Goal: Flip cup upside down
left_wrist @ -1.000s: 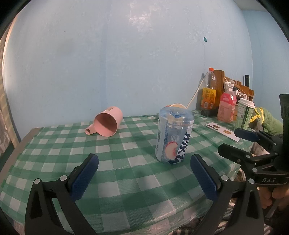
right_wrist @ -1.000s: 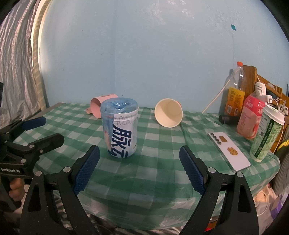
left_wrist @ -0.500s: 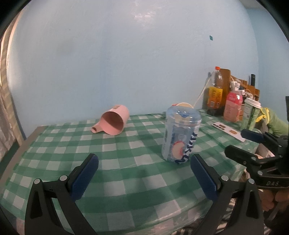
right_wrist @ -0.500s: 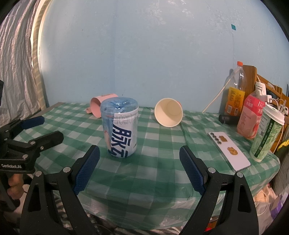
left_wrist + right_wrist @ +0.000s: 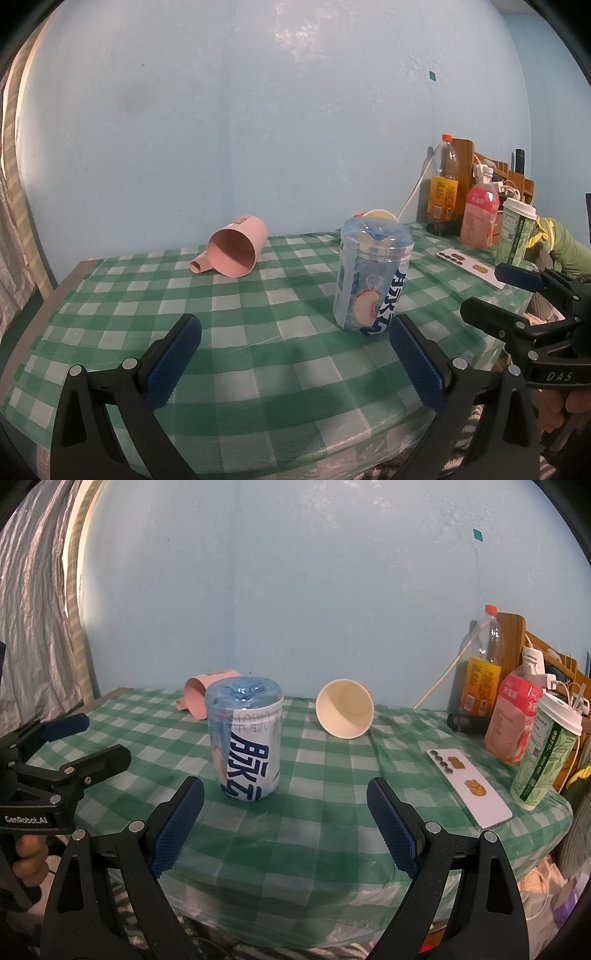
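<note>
A pink handled cup (image 5: 236, 247) lies on its side at the back left of the green checked table (image 5: 258, 354), mouth toward me; it also shows in the right wrist view (image 5: 197, 694). A cream paper cup (image 5: 345, 713) lies on its side farther right. A clear blue plastic cup (image 5: 244, 738) stands upside down between them, also in the left wrist view (image 5: 373, 280). My left gripper (image 5: 293, 360) is open and empty near the table's front. My right gripper (image 5: 286, 827) is open and empty, just right of the plastic cup.
Bottles (image 5: 484, 672), a pink drink bottle (image 5: 511, 716) and a lidded green cup (image 5: 545, 753) stand at the right edge. A white phone (image 5: 467, 786) lies flat beside them. A blue wall is behind the table.
The left wrist view has shifted slightly, sweeping a little sideways and back. The right gripper and all cups have stayed still.
</note>
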`<state>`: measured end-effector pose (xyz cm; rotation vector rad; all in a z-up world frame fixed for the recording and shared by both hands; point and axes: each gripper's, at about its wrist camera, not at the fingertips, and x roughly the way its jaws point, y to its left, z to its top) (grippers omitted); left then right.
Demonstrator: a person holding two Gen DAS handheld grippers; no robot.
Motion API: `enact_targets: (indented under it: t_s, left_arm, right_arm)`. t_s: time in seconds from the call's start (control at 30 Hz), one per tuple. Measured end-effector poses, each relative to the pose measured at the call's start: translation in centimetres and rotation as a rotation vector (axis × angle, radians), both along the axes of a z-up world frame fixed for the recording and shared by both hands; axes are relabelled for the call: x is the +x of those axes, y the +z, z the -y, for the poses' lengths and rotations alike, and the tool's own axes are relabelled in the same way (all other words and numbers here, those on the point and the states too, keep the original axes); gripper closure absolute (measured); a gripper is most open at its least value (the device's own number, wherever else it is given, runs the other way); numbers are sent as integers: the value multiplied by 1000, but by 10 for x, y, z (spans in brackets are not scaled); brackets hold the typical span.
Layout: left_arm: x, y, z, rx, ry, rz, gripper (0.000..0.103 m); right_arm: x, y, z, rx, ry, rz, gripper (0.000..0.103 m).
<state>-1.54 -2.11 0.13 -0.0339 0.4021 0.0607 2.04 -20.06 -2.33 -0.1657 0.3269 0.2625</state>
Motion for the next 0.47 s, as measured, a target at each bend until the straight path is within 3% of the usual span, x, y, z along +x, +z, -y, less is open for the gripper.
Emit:
enact_targets:
  t_s: [0.47]
  left_arm:
    - [-1, 0, 0, 8, -17, 6, 0]
  right_arm:
    - [3, -3, 0, -1, 2, -10, 14]
